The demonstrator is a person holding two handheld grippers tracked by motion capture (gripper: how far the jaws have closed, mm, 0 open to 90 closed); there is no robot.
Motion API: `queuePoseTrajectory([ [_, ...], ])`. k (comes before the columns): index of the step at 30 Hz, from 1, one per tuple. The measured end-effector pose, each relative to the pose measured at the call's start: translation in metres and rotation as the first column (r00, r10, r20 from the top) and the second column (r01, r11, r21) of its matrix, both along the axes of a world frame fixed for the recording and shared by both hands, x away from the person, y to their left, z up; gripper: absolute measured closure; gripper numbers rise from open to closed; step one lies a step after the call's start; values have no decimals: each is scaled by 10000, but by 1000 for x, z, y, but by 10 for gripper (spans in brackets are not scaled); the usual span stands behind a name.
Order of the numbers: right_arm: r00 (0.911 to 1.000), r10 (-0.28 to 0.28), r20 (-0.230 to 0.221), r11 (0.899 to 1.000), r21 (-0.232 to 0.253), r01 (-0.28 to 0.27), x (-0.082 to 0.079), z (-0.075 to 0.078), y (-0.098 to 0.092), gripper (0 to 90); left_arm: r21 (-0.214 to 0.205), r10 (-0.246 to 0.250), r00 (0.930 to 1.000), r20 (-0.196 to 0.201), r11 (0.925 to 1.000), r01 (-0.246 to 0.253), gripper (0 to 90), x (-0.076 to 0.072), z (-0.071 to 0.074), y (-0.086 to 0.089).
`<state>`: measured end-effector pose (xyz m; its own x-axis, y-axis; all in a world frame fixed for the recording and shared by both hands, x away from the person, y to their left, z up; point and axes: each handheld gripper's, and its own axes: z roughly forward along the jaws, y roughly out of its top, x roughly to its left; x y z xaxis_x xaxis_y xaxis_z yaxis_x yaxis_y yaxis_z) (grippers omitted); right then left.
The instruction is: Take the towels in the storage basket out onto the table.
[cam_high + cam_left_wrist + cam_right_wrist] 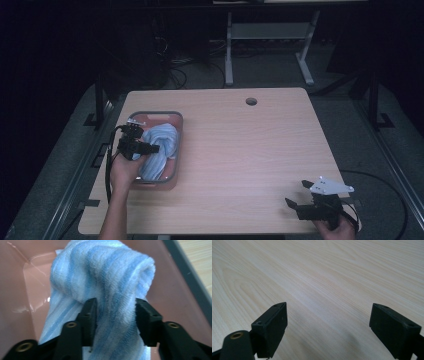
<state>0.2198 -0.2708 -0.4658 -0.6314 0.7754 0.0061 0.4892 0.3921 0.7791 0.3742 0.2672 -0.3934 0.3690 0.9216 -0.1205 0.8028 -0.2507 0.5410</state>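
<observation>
Pink plastic makes the tub that sits on the left side of the tabletop. The tub has a grey rim. Inside it lies a soft towel with blue and white stripes. The towel is all bunched up and takes up most of the tub.

A hand comes in from the bottom left and holds the left tongs. These tongs reach into the tub from its left side and point across at the towel. In the left gripper view, the left tongs have a thick fold of the towel between their two black jaws. Both jaws press into the cloth, one on each side, so the tongs are grasping the towel. The towel rises in a hump above the jaws, and the pink tub wall shows behind and beside it.

The middle of the tabletop is light wood. A small round hole sits near its far edge.

At the bottom right, the other hand holds the right tongs near the tabletop's front corner, well apart from the tub. In the right gripper view, the right tongs are spread wide, released, with bare wood between their jaws.
</observation>
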Motion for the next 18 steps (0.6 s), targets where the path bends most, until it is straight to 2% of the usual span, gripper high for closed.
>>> queuePoseTrajectory([
  [1, 10000, 29, 6, 10000, -6, -29, 0, 0, 0, 144, 48, 58, 9999, -97, 10000, -57, 588, 0, -1, 0],
  [2, 10000, 25, 49, 10000, -20, -25, 0, 1, 1, 144, 301, -11, 9999, -141, 9995, 15, 686, 0, -1, -1],
  [4, 10000, 4, 79, 10000, 40, -5, -1, 2, 0, 144, 460, -110, 9998, -169, 9989, 117, 752, 1, -1, -2],
  [9, 9999, -31, 116, 10000, 83, 31, -2, 2, -1, 144, 632, -185, 9998, -21, 9978, 186, 792, -1, 1, -5],
  [12, 9998, 15, 174, 9999, 108, -17, -2, 4, -2, 144, 241, -44, 9998, 178, 9997, 39, 793, -5, 6, -2],
  [14, 9998, 13, 196, 9998, 210, -18, -3, 4, -3, 144, 79, -165, 9995, 278, 9998, 163, 794, -8, 8, 2],
  [18, 9997, 8, 225, 9997, 264, -14, -4, 6, -5, 144, -755, -199, 9988, 454, 9969, 233, 794, -17, 10, 10],
])
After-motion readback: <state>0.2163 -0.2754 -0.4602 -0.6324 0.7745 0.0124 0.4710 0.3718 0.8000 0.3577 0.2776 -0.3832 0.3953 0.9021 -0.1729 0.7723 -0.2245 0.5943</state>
